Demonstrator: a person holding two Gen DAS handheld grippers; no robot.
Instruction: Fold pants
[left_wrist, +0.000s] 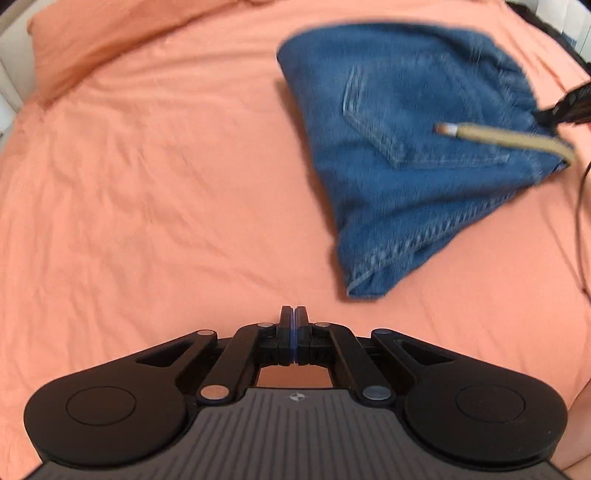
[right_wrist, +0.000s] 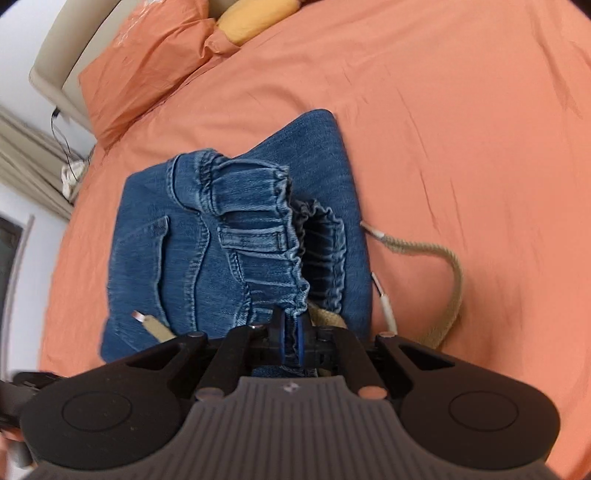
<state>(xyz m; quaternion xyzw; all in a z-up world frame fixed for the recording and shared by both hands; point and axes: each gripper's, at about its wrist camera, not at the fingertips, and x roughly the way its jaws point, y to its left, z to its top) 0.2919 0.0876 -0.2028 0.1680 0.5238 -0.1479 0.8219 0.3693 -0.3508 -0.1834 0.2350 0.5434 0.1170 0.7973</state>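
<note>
Blue denim pants (left_wrist: 402, 140) lie folded in a bundle on the orange bed sheet (left_wrist: 166, 184), at the upper right of the left wrist view. My left gripper (left_wrist: 294, 314) is shut and empty, above bare sheet to the left of the pants' hem. My right gripper (right_wrist: 291, 325) is shut on the elastic waistband (right_wrist: 258, 229) of the pants (right_wrist: 177, 251) and holds that edge up. A beige drawstring (right_wrist: 450, 288) trails from the waistband onto the sheet; its other end (left_wrist: 498, 136) lies across the denim. The right gripper shows in the left wrist view (left_wrist: 565, 107) at the far right.
An orange pillow (right_wrist: 147, 62) and a yellow pillow (right_wrist: 255, 16) lie at the head of the bed. The beige headboard (right_wrist: 55, 70), a curtain and a wall stand beyond the bed's left edge. Wrinkled sheet (right_wrist: 461, 129) spreads to the right of the pants.
</note>
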